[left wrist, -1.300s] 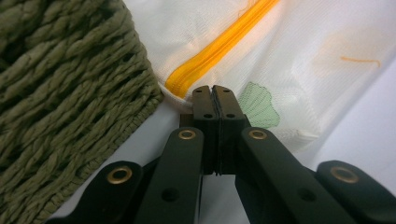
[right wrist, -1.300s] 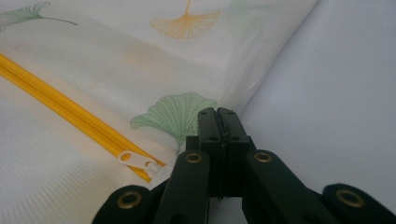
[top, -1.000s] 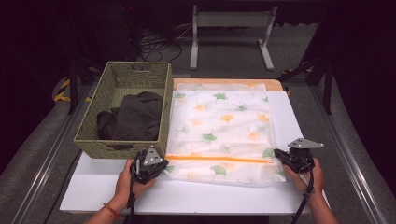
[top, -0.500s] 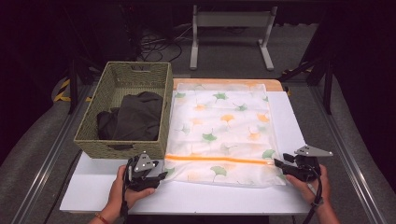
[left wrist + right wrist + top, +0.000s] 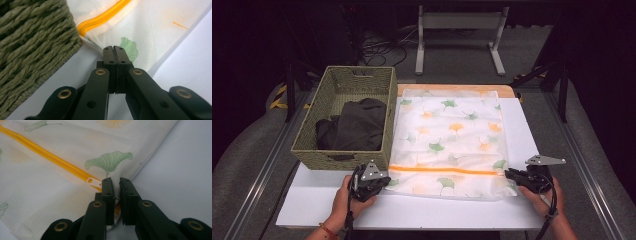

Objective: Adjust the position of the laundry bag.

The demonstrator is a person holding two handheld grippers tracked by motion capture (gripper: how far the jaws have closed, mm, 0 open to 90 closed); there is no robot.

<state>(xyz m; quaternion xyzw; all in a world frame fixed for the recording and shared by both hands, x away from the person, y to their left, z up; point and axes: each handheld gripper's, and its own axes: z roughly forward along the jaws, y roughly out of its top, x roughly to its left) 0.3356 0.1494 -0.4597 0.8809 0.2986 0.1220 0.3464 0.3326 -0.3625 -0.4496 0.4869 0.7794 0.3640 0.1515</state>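
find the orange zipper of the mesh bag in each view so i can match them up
High view: the orange zipper runs level across the near part of the mesh bag.
Left gripper view: at top centre, slanting up to the right from the wicker basket.
Right gripper view: slanting from upper left down to the gripper's fingers, white pull tab at its end.
Shared landmark: the green ginkgo-leaf prints beside the zipper.

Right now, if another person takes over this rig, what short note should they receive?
Left gripper: jaws have just closed, pinching the mesh bag at its near left corner, beside the wicker basket.
Right gripper: jaws have just closed on the bag's near right edge, next to the white zipper pull.
Done: both near corners gripped; the bag lies flat on the white board.
Left: the orange zipper looks closed; the dark clothes are in the basket.
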